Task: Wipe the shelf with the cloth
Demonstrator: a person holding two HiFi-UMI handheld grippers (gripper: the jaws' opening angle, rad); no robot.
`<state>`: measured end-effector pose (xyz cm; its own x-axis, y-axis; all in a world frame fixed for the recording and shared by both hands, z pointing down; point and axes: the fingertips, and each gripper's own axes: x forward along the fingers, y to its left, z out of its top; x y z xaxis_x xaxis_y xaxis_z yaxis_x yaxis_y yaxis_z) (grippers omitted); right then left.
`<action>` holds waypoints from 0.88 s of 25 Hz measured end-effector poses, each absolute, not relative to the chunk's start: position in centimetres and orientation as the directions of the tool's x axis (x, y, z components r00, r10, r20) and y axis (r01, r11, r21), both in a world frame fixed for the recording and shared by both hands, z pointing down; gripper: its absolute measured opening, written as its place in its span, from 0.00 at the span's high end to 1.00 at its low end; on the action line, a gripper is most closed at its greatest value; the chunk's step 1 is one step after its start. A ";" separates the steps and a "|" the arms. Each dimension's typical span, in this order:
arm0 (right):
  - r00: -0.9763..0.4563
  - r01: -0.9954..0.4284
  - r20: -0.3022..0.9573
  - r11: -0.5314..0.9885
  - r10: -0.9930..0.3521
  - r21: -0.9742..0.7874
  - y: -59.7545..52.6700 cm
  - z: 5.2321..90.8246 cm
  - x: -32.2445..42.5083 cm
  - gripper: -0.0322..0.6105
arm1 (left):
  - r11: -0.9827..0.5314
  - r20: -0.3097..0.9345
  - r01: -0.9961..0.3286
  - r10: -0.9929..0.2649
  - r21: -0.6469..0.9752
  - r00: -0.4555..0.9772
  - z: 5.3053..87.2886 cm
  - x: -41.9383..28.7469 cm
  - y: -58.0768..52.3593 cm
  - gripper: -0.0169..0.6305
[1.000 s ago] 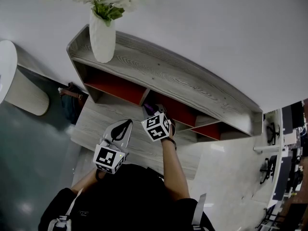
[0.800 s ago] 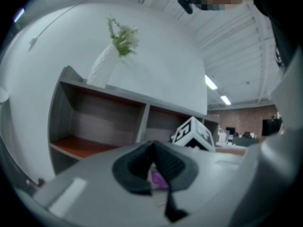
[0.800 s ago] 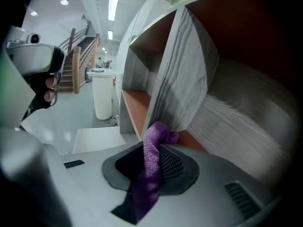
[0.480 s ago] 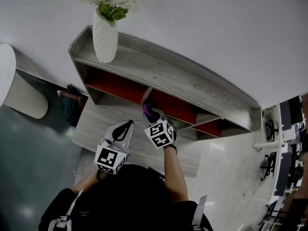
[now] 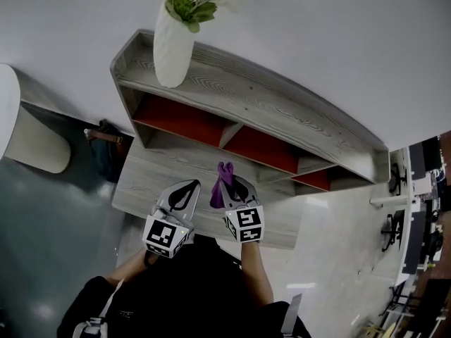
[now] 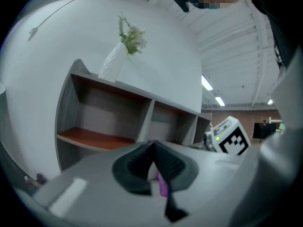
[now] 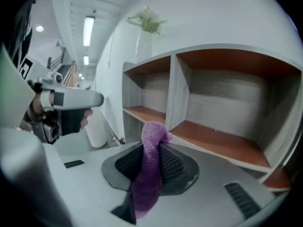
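Note:
The shelf (image 5: pixel 268 115) is a grey wood unit with red-brown boards in its compartments, standing against a white wall. My right gripper (image 5: pixel 230 183) is shut on the purple cloth (image 5: pixel 220 189), held just in front of the middle compartment and off the shelf. In the right gripper view the cloth (image 7: pixel 150 174) droops from the shut jaws of this gripper (image 7: pixel 154 143), before a red-brown board (image 7: pixel 213 141). My left gripper (image 5: pixel 186 186) hovers beside it, shut. The left gripper view shows that gripper (image 6: pixel 152 148) with a thin purple sliver at the seam.
A white vase (image 5: pixel 171 48) with flowers stands on the shelf top at the left end. A low grey wood platform (image 5: pixel 141 182) lies under the grippers. A dark bag (image 5: pixel 106 153) and a round white stand (image 5: pixel 28 143) are at the left. Office furniture (image 5: pixel 416 210) crowds the right.
My right gripper has drawn back out of the middle compartment toward the person, cloth still in it. The left gripper has barely moved.

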<state>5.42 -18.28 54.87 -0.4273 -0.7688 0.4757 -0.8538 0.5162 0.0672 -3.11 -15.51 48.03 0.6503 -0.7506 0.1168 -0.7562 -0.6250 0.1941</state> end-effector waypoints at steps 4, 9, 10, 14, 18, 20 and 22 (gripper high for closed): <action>-0.363 -0.920 0.406 0.392 -0.839 -0.011 -16.5 54.0 6.1 0.84 | -0.657 0.146 -0.731 -0.717 0.187 0.682 49.2 -3.4 -15.0 0.97; -0.317 -0.945 0.348 0.324 -0.882 -0.040 -14.5 53.1 7.5 0.84 | -0.647 0.137 -0.741 -0.730 0.179 0.670 48.9 -3.6 -14.1 0.97; -0.315 -0.947 0.339 0.319 -0.887 -0.046 -14.2 53.0 7.7 0.84 | -0.642 0.138 -0.744 -0.733 0.182 0.666 48.8 -3.5 -13.9 0.97; -0.317 -0.947 0.313 0.316 -0.895 -0.056 -13.1 52.3 8.6 0.84 | -0.641 0.138 -0.744 -0.732 0.191 0.667 48.5 -2.3 -13.4 0.97; -0.292 -0.955 0.266 0.294 -0.919 -0.033 -13.0 51.1 10.4 0.84 | -0.642 0.134 -0.748 -0.737 0.168 0.662 48.3 -0.6 -13.7 0.97; -0.264 -0.964 0.242 0.265 -0.934 -0.031 -12.4 50.5 11.8 0.84 | -0.633 0.135 -0.755 -0.745 0.170 0.654 48.3 0.1 -13.6 0.97; -0.245 -0.969 0.221 0.243 -0.944 -0.036 -12.1 49.9 13.0 0.84 | -0.621 0.136 -0.765 -0.754 0.170 0.642 48.3 0.6 -13.9 0.97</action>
